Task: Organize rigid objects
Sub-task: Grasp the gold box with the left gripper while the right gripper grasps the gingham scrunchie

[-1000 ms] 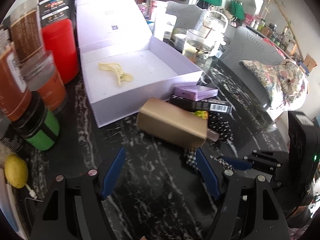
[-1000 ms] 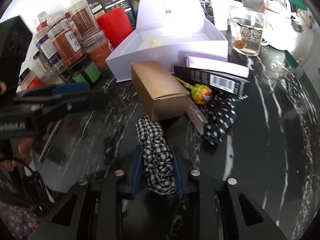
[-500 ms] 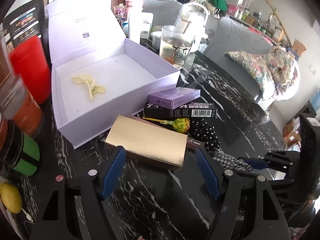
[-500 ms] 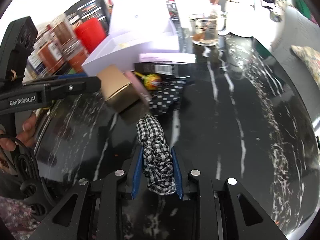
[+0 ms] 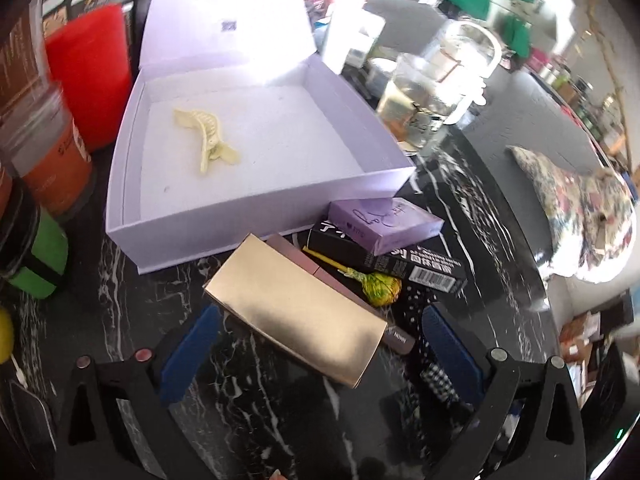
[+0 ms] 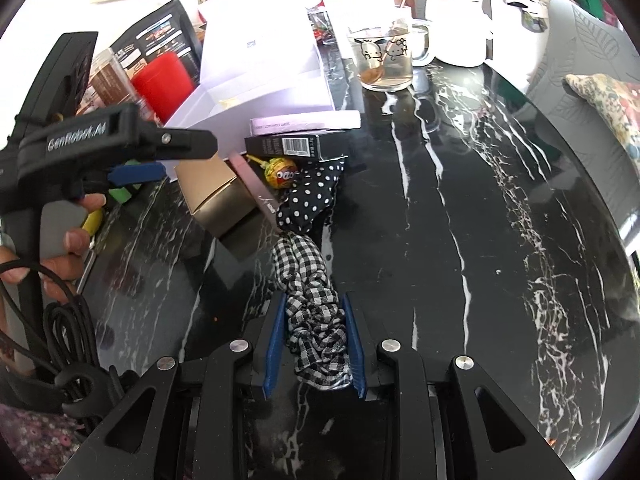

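Note:
A gold box (image 5: pixel 296 312) lies on the black marble table in front of an open white box (image 5: pixel 256 216) that holds a yellow hair clip (image 5: pixel 206 140). My left gripper (image 5: pixel 316 344) is open with its blue fingers on either side of the gold box's near end. Beside it lie a purple box (image 5: pixel 386 222), a black box (image 5: pixel 384 256), a lollipop (image 5: pixel 382 290) and a pink tube (image 5: pixel 396 338). My right gripper (image 6: pixel 314 340) is shut on a black-and-white checked scrunchie (image 6: pixel 308 280). The gold box (image 6: pixel 218 200) and a polka-dot scrunchie (image 6: pixel 308 200) show in the right wrist view.
Jars and a red canister (image 5: pixel 90 76) stand at the left. A glass mug (image 6: pixel 382 60) and a white kettle (image 6: pixel 456 32) stand at the back. A grey chair with a floral cushion (image 5: pixel 576 216) is at the right.
My left gripper has moved forward so its open fingers now flank the gold box. My right gripper has drawn back to the right with the checked scrunchie still in it.

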